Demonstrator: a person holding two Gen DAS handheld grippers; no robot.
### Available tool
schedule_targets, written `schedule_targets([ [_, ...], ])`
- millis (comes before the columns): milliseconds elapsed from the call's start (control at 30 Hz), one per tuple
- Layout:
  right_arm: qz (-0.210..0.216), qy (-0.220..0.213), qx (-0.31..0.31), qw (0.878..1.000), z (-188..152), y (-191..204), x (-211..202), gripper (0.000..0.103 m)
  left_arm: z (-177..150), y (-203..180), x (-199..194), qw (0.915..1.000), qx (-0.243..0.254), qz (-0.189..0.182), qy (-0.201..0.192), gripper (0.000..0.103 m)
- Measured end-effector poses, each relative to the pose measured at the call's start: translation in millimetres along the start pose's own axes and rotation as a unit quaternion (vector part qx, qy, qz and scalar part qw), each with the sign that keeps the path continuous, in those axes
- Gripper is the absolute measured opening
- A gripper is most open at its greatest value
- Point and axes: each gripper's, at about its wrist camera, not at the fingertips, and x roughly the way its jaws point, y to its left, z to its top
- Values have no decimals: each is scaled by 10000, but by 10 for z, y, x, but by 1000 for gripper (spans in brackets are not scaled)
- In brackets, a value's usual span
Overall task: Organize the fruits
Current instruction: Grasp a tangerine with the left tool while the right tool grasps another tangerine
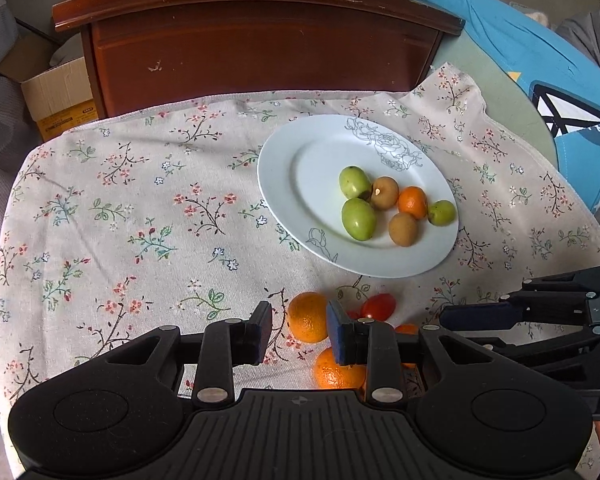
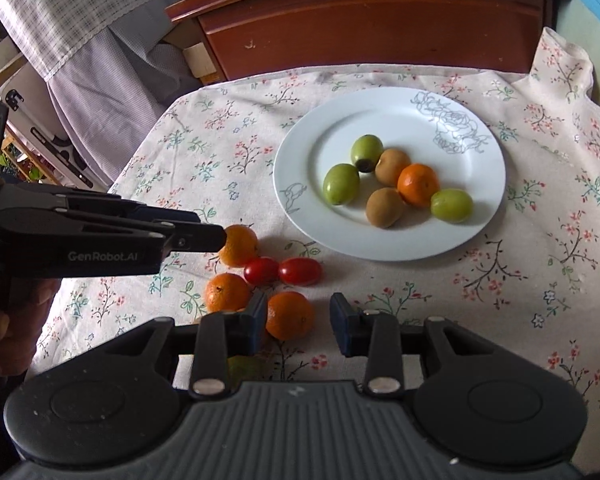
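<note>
A white plate [image 1: 284, 184] [image 2: 300, 152] on the floral cloth holds several fruits: green ones, brown kiwis and one mandarin [image 2: 418, 184]. In front of it three mandarins and two cherry tomatoes [image 2: 300, 271] lie on the cloth. My left gripper [image 1: 300, 332] is low over the far mandarin [image 1: 308, 316] [image 2: 238, 246]. Its right pad is at the peel and a gap shows at the left pad. My right gripper [image 2: 298, 322] straddles the near mandarin [image 2: 290, 314], with its left pad touching and its right pad apart. A third mandarin [image 2: 227, 292] sits between them.
A dark wooden cabinet [image 1: 260, 52] stands behind the table, with a cardboard box [image 1: 56, 92] to its left and a blue bag [image 1: 540, 60] at the right. A green fruit [image 2: 244, 366] lies partly hidden under my right gripper. A hand [image 2: 4, 332] holds the left gripper.
</note>
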Motion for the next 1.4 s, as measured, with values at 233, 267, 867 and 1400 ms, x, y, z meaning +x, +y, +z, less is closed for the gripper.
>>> schedule_targets([
  [233, 86, 173, 14, 9998, -35, 35, 104, 36, -7, -3, 120, 9999, -73, -146, 49, 29],
  [267, 87, 168, 33, 9998, -33, 34, 106, 36, -5, -6, 133, 9998, -86, -168, 53, 29],
  [867, 210, 128, 589, 9980, 8, -99, 107, 36, -8, -31, 190, 9997, -87, -218, 50, 29],
  [1400, 417, 229, 1277, 9907, -7, -224, 232, 31, -34, -77, 246, 9996, 15, -262, 78, 33],
])
